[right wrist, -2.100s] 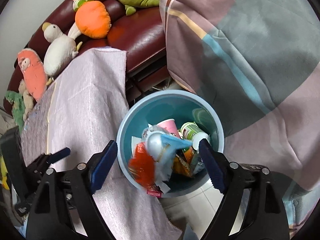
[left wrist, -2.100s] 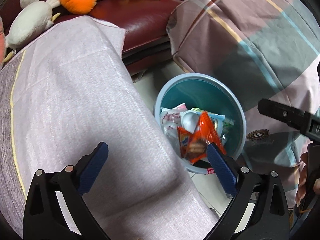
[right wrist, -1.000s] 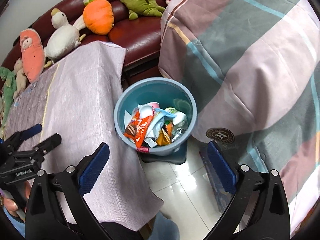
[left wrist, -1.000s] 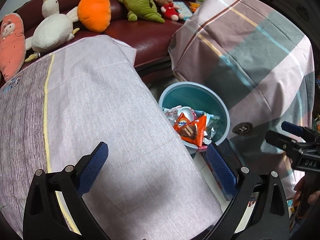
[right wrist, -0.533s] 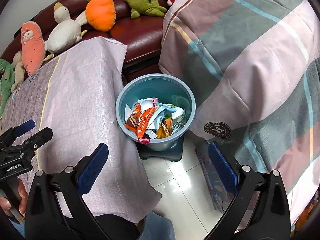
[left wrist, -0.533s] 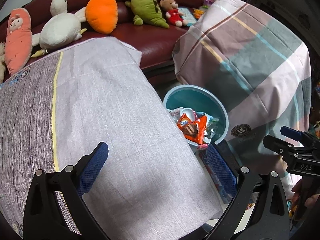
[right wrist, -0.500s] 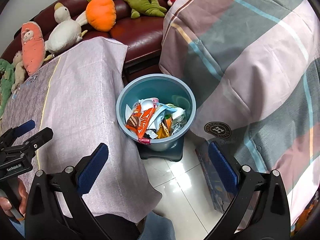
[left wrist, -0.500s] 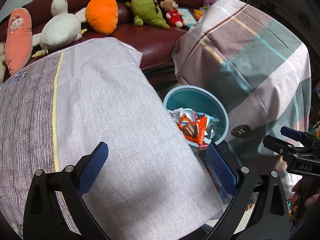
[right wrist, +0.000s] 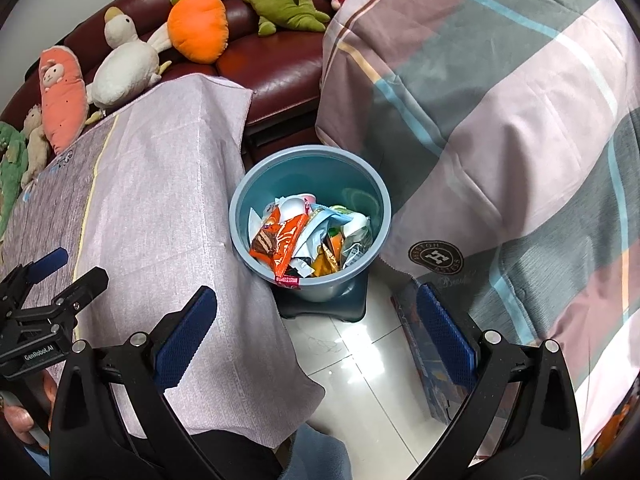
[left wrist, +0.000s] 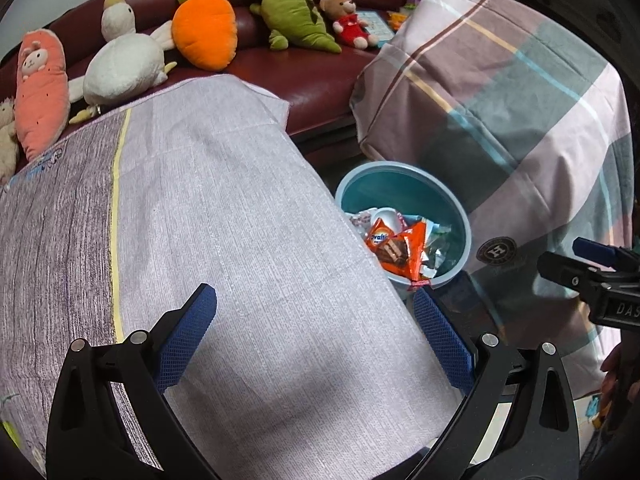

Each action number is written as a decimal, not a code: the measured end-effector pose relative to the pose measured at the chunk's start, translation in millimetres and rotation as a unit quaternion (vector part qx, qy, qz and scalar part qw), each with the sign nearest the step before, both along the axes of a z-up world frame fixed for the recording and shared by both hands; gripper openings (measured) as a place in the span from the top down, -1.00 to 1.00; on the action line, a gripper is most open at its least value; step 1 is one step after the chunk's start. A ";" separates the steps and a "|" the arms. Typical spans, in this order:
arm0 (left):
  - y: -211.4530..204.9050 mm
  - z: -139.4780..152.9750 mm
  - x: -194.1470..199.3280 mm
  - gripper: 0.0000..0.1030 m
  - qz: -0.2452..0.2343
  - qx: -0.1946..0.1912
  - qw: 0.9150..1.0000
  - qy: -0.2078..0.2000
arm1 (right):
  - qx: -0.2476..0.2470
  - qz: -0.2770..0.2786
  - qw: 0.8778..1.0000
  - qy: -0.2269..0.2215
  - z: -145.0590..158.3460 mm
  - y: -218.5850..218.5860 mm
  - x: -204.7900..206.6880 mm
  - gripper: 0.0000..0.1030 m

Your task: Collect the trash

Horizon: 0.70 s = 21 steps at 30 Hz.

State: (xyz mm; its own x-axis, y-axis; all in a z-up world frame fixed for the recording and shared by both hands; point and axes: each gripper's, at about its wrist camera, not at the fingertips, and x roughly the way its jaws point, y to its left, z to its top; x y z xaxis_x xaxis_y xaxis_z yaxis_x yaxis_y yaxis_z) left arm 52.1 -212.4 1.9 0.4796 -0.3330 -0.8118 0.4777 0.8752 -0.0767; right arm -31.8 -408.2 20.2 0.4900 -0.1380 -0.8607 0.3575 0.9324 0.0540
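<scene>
While both tools hang above the scene with nothing between their blue pads, the left gripper (left wrist: 315,338) has its fingers spread wide over the lilac tablecloth (left wrist: 224,240), and the right gripper (right wrist: 316,336) is just as wide over the pale tiled floor (right wrist: 360,364). The trash sits in the blue bin (right wrist: 372,200), which stands on the floor between the cloth-covered table on the left and a plaid sheet (right wrist: 500,100) draped on the right. An orange snack wrapper (right wrist: 280,242) lies on top of the heap, at the near left side, among white and green packets, and a small red scrap hangs over the bin's near rim. On the far side, a dark red sofa (left wrist: 308,64) carries a carrot plush (left wrist: 204,30), a white duck plush (left wrist: 124,64) and a green dinosaur plush (left wrist: 292,10).
</scene>
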 end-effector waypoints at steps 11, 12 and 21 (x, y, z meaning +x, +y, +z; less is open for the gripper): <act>-1.0 -11.4 7.2 -0.92 0.006 0.012 1.000 0.007 | 0.002 -0.001 1.000 0.002 -6.1 -0.3 8.8 -0.86; -0.6 -11.6 7.8 -0.92 0.008 0.013 1.000 0.006 | 0.002 -0.001 1.000 0.003 -6.8 -0.2 10.1 -0.86; -2.2 -15.0 8.9 -0.92 0.010 0.021 1.000 0.002 | 0.005 0.000 1.000 0.012 -13.7 0.0 18.2 -0.86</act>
